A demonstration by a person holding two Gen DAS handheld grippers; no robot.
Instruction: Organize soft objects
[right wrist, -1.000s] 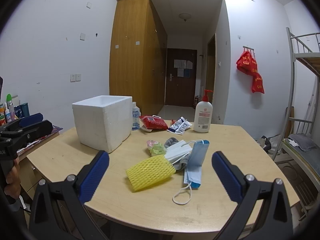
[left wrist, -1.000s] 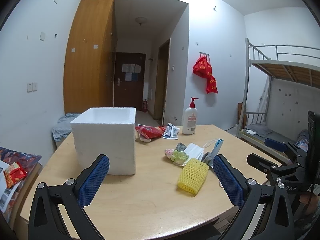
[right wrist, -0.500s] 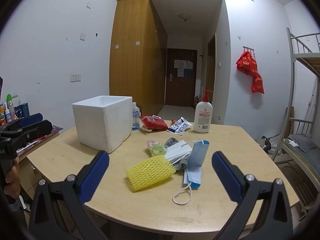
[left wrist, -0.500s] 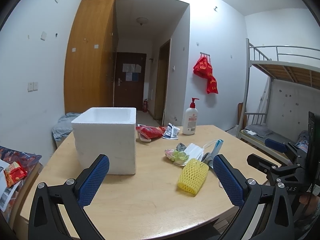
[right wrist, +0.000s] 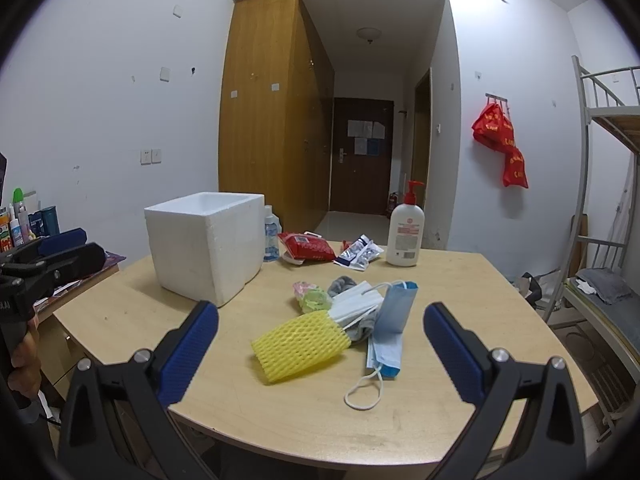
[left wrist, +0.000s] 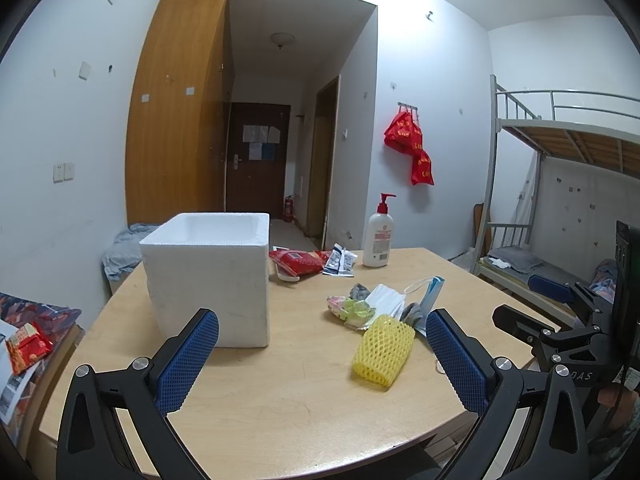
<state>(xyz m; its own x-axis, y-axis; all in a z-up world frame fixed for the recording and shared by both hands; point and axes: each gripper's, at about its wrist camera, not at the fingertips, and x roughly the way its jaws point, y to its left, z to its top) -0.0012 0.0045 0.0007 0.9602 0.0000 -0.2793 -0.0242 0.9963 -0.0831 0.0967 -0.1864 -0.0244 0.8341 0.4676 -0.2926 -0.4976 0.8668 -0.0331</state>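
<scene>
A yellow foam net sleeve (right wrist: 301, 345) (left wrist: 383, 354) lies on the wooden table (right wrist: 460, 280), touching a pile of face masks (right wrist: 390, 320) (left wrist: 386, 300), a grey sock and a small green-pink wrapper (right wrist: 312, 298). To the left stands an open white foam box (right wrist: 208, 246) (left wrist: 210, 270). My right gripper (right wrist: 320, 344) hovers open over the table's near edge, facing the pile. My left gripper (left wrist: 322, 354) is open too, held near the front edge between the box and the sleeve. Nothing sits between either pair of fingers.
A pump bottle (right wrist: 405, 230), a red packet (right wrist: 306, 246) and a dark sachet (right wrist: 358, 254) lie at the table's far side, with a small bottle (right wrist: 271, 236) behind the box. A bunk bed (left wrist: 560, 200) stands right; a cluttered side shelf (right wrist: 28, 220) left.
</scene>
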